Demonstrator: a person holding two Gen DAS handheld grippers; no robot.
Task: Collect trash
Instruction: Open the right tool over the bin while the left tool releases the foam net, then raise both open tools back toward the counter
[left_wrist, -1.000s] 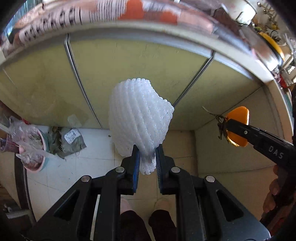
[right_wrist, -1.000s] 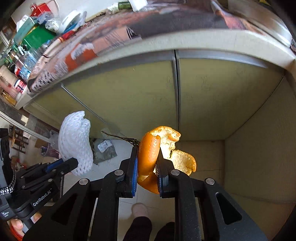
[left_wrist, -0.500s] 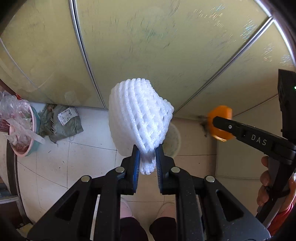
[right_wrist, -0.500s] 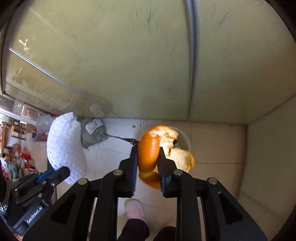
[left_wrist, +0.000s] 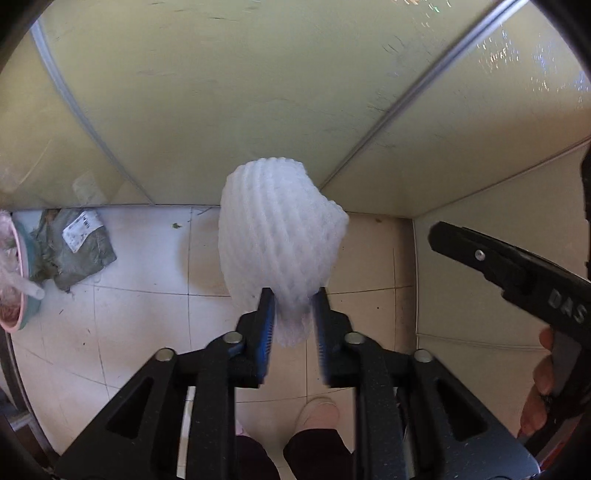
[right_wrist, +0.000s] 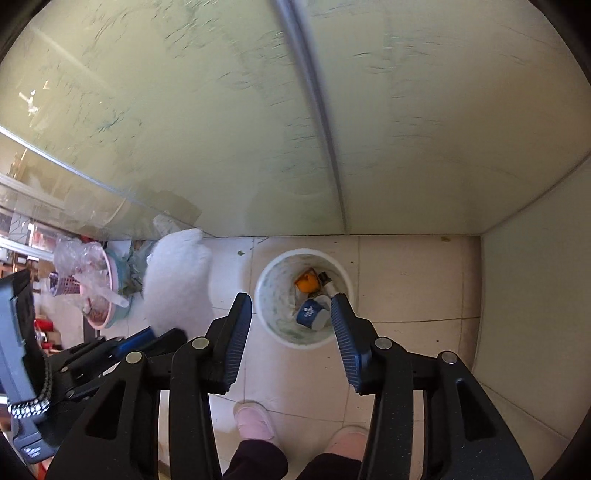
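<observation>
At the far left of the floor (left_wrist: 147, 332) sits a pink basin (right_wrist: 107, 295) stuffed with crumpled plastic, and beside it a grey-green bag (left_wrist: 75, 247) lies flat on the tiles against the cabinet doors (left_wrist: 258, 92).

The left tool (left_wrist: 291, 301) holds a white foam fruit net (left_wrist: 277, 236) by its lower end, the two fingers closed to a narrow gap with the net's tail pinched between them and the bulk standing up past the tips. It hangs in the air over the tiles, left of the bin rather than above it. The net looks very light, soft and springy — it squashes easily, so a pinch at the bunched end grips better than a hold on the open mesh, which would likely just collapse. Being so light, it may cling to the ribbed pads or drift sideways when let go, so I would judge it wants releasing close over the bin's mouth.

Further right, the right tool (right_wrist: 291, 314) is spread wide and holds nothing. Between its fingers, down on the floor, stands the white bin (right_wrist: 266, 295), with an orange peel (right_wrist: 306, 283) and a blue-and-white cup (right_wrist: 312, 313) lying inside — so that piece of trash seems dealt with, and the net is what remains.
</observation>
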